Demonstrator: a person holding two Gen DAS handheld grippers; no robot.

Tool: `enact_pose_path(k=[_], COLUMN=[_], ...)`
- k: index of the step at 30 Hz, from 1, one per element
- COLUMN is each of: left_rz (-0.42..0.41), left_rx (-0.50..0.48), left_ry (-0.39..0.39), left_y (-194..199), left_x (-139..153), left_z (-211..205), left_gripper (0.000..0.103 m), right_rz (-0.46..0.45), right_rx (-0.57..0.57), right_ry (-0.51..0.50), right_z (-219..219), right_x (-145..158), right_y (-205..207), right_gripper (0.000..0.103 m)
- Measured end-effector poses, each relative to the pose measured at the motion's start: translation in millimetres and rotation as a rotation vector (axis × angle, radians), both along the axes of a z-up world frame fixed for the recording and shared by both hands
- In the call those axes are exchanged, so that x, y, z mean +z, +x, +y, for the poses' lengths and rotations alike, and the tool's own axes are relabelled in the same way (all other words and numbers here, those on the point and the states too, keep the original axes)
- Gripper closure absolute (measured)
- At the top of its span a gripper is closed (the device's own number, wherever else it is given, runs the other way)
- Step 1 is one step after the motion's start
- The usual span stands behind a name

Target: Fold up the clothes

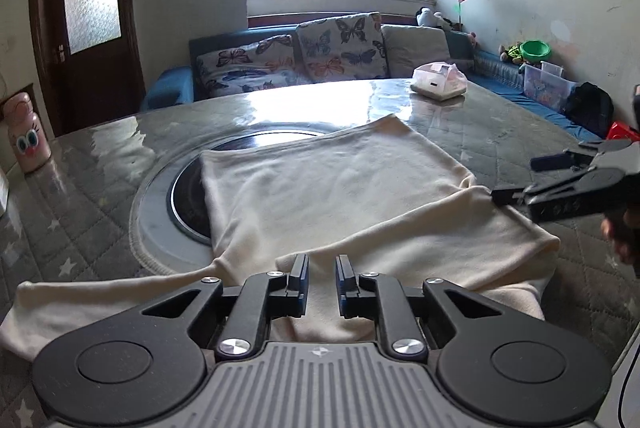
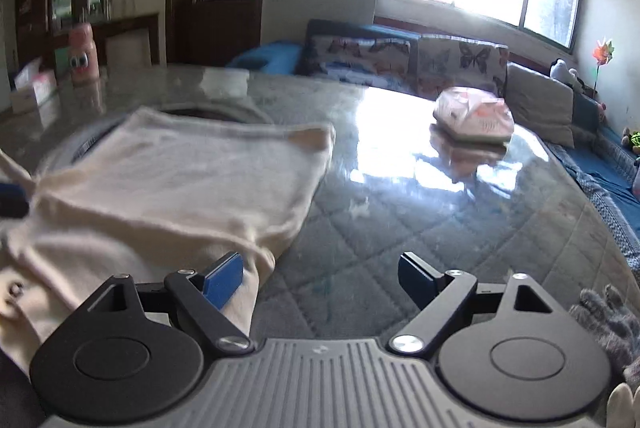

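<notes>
A cream garment lies partly folded on the round table, its upper layer turned back into a flat rectangle that covers part of the dark round hob set in the tabletop. The near edge of the cloth runs loose toward the table's rim, one long strip trailing off to the left. The left gripper hangs low over that near edge with its jaws parted by a narrow gap, cloth showing beneath and between them but not pinched by the pads. The right gripper stands wide open at the garment's right corner: its left finger lies over the cloth's edge, its right finger is over the bare quilted cover, and nothing is clamped. A wrapped pink packet rests farther back on the glossy surface, well apart from the garment, with the butterfly cushions on the blue sofa behind.
</notes>
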State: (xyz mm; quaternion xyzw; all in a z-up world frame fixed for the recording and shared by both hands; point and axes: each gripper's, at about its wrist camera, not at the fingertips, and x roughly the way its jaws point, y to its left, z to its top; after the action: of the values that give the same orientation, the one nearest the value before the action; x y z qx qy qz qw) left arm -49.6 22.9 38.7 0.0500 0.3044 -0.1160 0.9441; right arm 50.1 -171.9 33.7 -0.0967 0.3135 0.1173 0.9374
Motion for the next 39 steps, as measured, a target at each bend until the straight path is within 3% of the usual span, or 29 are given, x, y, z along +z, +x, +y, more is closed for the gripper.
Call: enact_pose_path(k=[6,12,20,29,35,39], left_rz=[0.052,0.061,0.026,0.020,0.008,-0.006], left_rx=[-0.009,-0.001,0.055,0.025,-0.026,-0.082], left_ry=[-0.022,-0.032,-0.043,-0.045,-0.056,-0.047], left_y=[10,6,-10,-17,-13,-14], left_x=[-17,-20,-7,-10,-7,-5], left_z=[1,6,30,19,-2,-18], left_gripper=[0.087,0.087,0.056,0.045,0.043,0.043], right_rz=[-0.034,0.015,-0.049,-0.055,-0.119,-0.084], right_rx=[-0.020,-0.009,0.040,0.042,0.013,0.020], right_ry=[0.008,-0.029,-0.092,-0.196,-0.152,-0.144], right_z=[-4,3,11,1,3,11], right_x=[12,-1,12,3,21,13], right_y=[0,9,-27,-74,-51,-13], right_gripper=[0.016,0.015,0.010,0.009,0.007,0.006])
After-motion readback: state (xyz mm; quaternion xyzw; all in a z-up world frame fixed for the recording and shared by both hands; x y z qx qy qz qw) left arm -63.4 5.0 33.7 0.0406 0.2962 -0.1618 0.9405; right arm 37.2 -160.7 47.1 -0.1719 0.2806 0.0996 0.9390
